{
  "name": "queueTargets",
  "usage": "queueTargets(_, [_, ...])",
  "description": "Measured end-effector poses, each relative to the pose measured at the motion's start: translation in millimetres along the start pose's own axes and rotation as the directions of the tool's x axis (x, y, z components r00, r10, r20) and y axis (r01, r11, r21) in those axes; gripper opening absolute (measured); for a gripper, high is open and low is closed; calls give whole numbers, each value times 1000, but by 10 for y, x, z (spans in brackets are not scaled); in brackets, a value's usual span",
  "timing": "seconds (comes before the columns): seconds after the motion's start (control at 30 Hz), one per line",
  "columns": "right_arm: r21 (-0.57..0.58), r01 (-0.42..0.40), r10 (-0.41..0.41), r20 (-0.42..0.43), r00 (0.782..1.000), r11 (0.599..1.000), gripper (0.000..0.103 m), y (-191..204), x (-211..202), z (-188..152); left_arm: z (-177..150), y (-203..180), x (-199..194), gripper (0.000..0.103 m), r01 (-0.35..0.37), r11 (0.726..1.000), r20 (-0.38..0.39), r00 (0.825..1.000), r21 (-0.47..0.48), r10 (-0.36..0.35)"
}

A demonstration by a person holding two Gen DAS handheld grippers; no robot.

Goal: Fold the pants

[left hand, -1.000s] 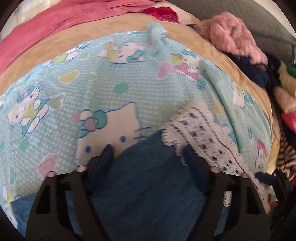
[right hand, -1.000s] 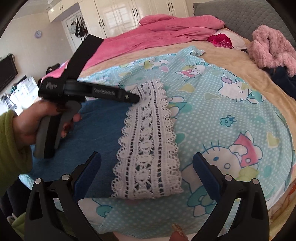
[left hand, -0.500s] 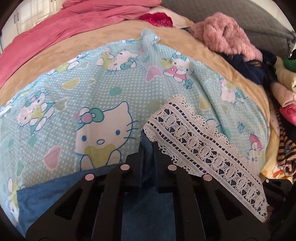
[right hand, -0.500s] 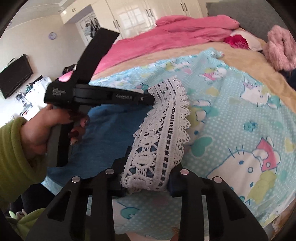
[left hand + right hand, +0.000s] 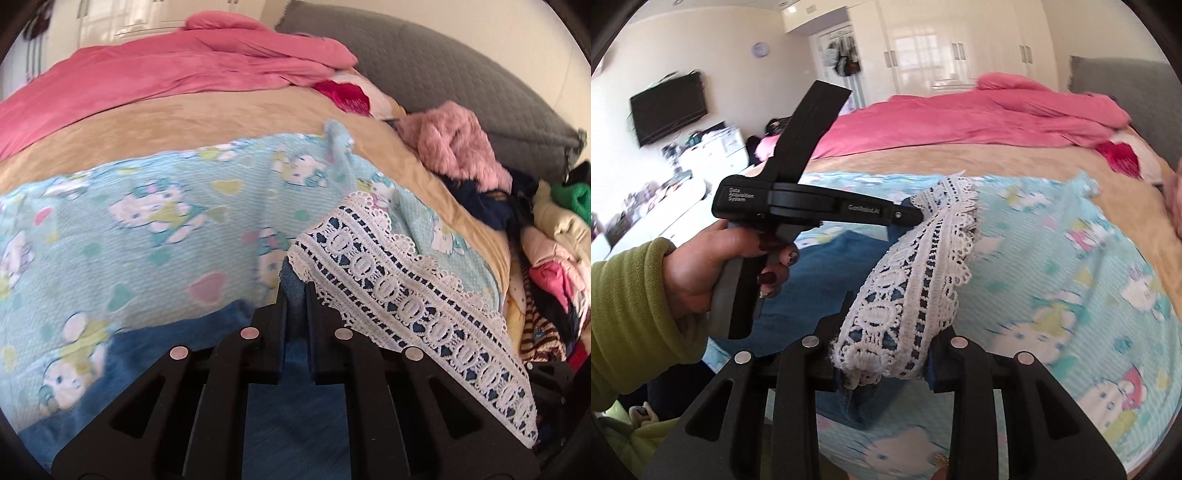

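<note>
Both grippers pinch the denim pants' (image 5: 155, 350) lace-trimmed hem (image 5: 912, 280): left gripper (image 5: 294, 295) nearly pressed together, right gripper (image 5: 886, 365) clamped around bunched lace, above the cartoon-print sheet (image 5: 147, 229).

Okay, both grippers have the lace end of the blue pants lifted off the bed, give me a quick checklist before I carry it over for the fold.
1. Left gripper shut on the blue pants at the corner of the lace hem: ok.
2. Right gripper shut on the bunched lace hem: ok.
3. Hem raised off the cartoon sheet: ok.
4. Hem stretched flat between the grippers: not ok, it sags and twists.
5. Landing area on the sheet ahead free of clothes: ok; the clothes pile sits off to the side.
6. Waistband end lying flat: cannot tell.
</note>
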State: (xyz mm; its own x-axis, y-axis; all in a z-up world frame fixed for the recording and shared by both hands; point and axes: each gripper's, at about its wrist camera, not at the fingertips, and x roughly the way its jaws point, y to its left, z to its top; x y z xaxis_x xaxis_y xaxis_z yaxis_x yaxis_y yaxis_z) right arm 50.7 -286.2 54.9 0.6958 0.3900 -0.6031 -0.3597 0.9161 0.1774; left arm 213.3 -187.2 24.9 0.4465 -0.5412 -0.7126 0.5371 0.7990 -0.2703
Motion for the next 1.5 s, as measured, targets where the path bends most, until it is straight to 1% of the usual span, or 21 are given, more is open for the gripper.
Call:
queueTargets(0.1, [-62,-24,22,-33,999,998,29,288,193,61,-120,298,-150,5,-24,998,21,999,-63,25])
queueTargets(0.17, [-93,-52,46,-63,997,994,29,444,321,72,-239,531,-262,6,-92,991,25,995,-97,95])
queueTargets(0.23, [-134,-74,61,-97,993,988,29,629,471,64,-386,753,-426,7,-193,977,23,980,-92,195])
queueTargets(0.27, [-156,-81,63,-115,991,985,29,730,547,49,-427,831,-483,9,-213,972,18,976,-102,216])
queueTargets(0.33, [-190,-110,83,-146,986,976,29,932,657,13,-565,1090,-697,15,-272,948,-3,961,-166,275])
queueTargets(0.5, [-246,-142,91,-207,974,959,32,1312,827,-74,-766,1472,-1133,29,-317,909,9,943,-271,332])
queueTargets(0.6, [-258,-139,80,-227,971,956,34,1384,854,-103,-844,1568,-1311,40,-347,890,20,929,-297,369])
queueTargets(0.63, [-260,-138,76,-235,969,956,35,1397,858,-111,-876,1593,-1366,42,-346,888,30,928,-302,372])
queueTargets(0.7, [-259,-150,86,-242,966,954,44,1420,833,-103,-933,1623,-1459,45,-332,885,47,930,-326,365])
queueTargets(0.77, [-254,-174,112,-243,964,951,46,1430,785,-88,-978,1639,-1511,50,-315,887,63,933,-337,355])
queueTargets(0.8, [-251,-189,128,-241,962,949,53,1446,748,-71,-994,1629,-1527,51,-310,889,70,934,-337,352])
queueTargets(0.87, [-256,-194,138,-220,966,947,61,1500,682,-72,-1008,1618,-1528,52,-301,892,75,936,-338,345])
queueTargets(0.93, [-255,-208,160,-199,967,944,60,1534,595,-72,-1026,1600,-1521,55,-292,896,76,939,-334,335])
queueTargets(1.03, [-255,-198,157,-171,973,946,60,1457,465,-28,-1050,1569,-1486,55,-276,898,74,945,-342,318])
queueTargets(1.2, [-223,-83,58,-117,992,971,60,1057,375,89,-1010,1493,-1327,56,-213,914,59,967,-346,248])
queueTargets(1.27, [-173,-21,4,-100,995,985,60,750,441,202,-974,1473,-1241,56,-159,920,55,980,-359,191])
queueTargets(1.3, [-149,4,-20,-106,994,989,60,620,488,258,-950,1471,-1182,57,-117,919,54,988,-376,148])
queueTargets(1.37, [-116,18,-32,-115,993,993,60,410,580,352,-926,1485,-1082,58,-56,911,52,995,-409,84])
queueTargets(1.4, [-104,19,-31,-115,993,994,60,307,640,410,-915,1506,-1021,58,-41,904,47,997,-426,68])
queueTargets(1.47, [-81,58,-70,-152,986,995,61,106,822,524,-897,1536,-926,58,-60,897,33,996,-439,82])
queueTargets(1.5, [-74,57,-69,-160,985,996,61,27,902,562,-887,1552,-868,58,-69,895,23,996,-441,88])
